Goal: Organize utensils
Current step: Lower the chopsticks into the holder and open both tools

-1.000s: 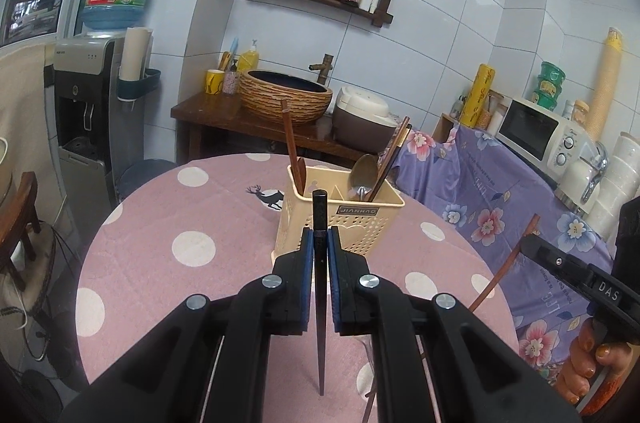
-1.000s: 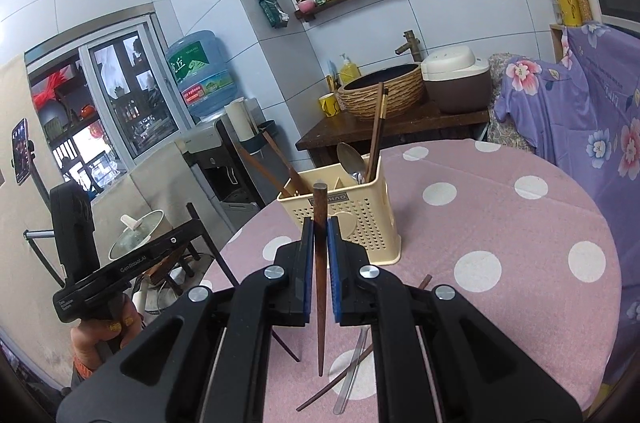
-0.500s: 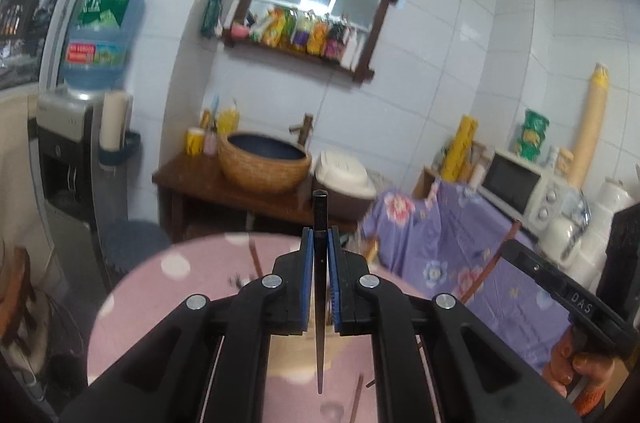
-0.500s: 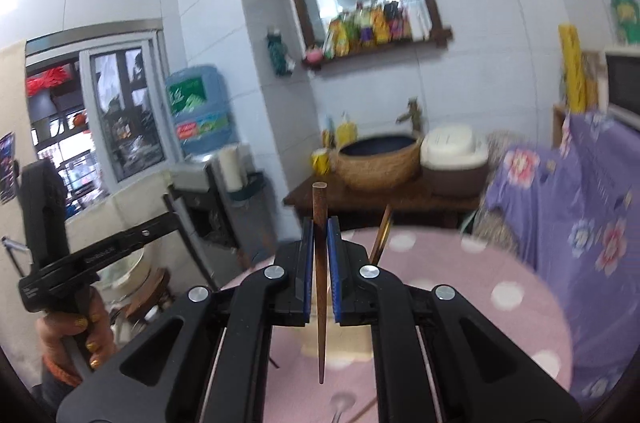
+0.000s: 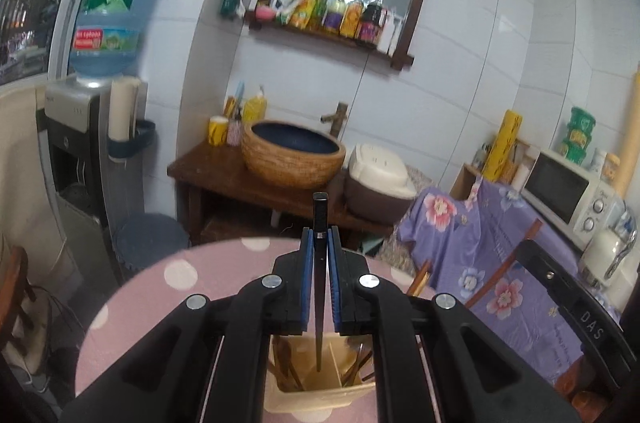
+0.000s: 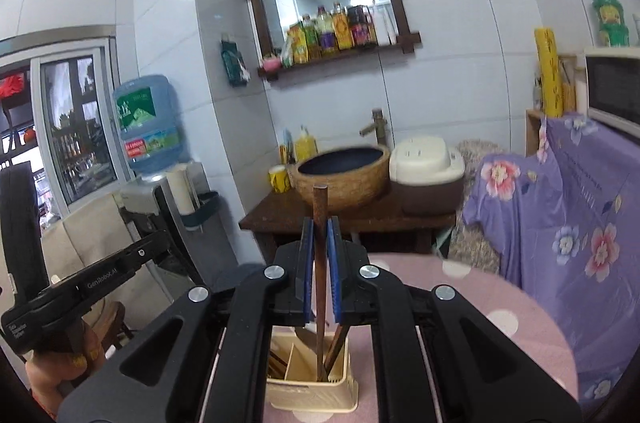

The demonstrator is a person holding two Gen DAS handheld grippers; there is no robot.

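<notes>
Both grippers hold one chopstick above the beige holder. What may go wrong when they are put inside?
1. The black chopstick in the left gripper hangs right over the divider of the utensil holder, so its tip may catch on it.
2. The brown chopstick in the right gripper enters a compartment already crowded with utensils and may jam.
3. Both grippers are close together and may collide.

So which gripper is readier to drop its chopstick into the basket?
Probably the right gripper. Its brown chopstick already reaches down inside the cream basket, beside the utensils there. The left gripper holds its black chopstick with the tip just above the basket's opening.
</notes>
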